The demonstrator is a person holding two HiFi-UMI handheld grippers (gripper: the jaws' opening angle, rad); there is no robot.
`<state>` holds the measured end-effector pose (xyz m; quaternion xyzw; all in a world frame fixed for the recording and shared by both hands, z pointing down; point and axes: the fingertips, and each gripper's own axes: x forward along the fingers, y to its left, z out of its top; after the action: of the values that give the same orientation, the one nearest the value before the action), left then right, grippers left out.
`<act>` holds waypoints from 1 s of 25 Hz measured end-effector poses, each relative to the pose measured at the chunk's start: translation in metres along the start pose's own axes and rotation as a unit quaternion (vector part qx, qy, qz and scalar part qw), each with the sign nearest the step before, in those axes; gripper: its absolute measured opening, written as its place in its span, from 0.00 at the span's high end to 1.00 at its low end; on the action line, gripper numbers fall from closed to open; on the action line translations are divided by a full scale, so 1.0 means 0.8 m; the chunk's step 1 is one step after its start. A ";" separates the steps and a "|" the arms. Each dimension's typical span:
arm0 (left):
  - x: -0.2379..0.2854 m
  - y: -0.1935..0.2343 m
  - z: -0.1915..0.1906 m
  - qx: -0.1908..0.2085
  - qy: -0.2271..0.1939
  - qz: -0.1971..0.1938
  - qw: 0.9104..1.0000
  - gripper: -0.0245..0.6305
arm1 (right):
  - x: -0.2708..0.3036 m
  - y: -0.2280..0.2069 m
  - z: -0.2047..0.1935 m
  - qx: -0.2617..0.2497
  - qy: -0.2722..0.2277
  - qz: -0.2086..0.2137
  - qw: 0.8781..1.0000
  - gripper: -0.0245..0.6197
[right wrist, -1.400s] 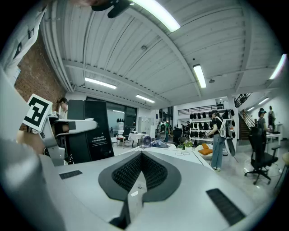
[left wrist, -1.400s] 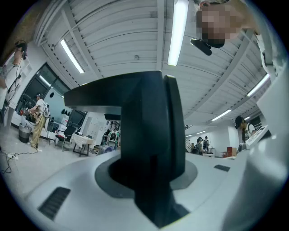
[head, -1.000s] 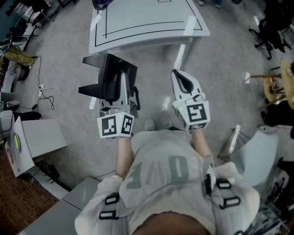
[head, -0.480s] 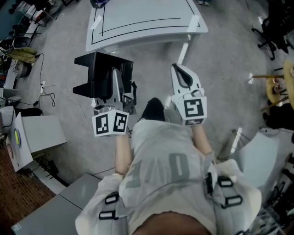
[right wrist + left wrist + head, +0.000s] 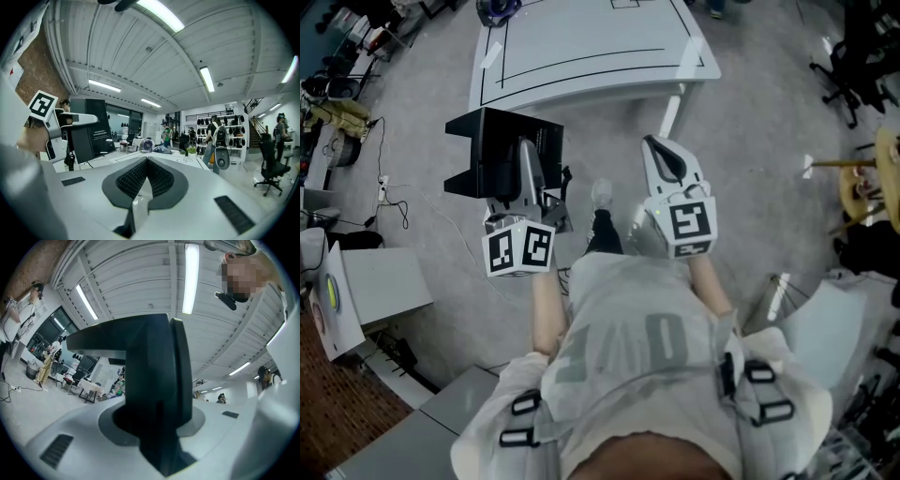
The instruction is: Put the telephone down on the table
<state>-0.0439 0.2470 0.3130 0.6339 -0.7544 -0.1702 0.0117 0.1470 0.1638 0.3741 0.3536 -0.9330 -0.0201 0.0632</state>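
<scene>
Bright strip lights (image 5: 190,280) overhead, fisheye-warped edges, blurred foreground

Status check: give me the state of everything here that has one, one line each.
telephone: gripped, held in the air, not yet on the table.
left gripper: shut on the telephone.
right gripper: jaws together, nothing between them.
table: standing ahead of the person, telephone not on it.

telephone (image 5: 492,141) carried nearer table (image 5: 581,37) | shoe (image 5: 601,194) now stepped forward
</scene>
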 end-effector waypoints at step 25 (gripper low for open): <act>0.316 0.124 -0.029 -0.029 0.034 -0.061 0.997 0.72 | 0.317 -0.070 0.035 -0.003 0.028 -0.013 1.000 0.95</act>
<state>-0.1824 0.0121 0.3113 0.6834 -0.7082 -0.1714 0.0452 -0.0078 -0.0465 0.3681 0.3659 -0.9261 -0.0140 0.0907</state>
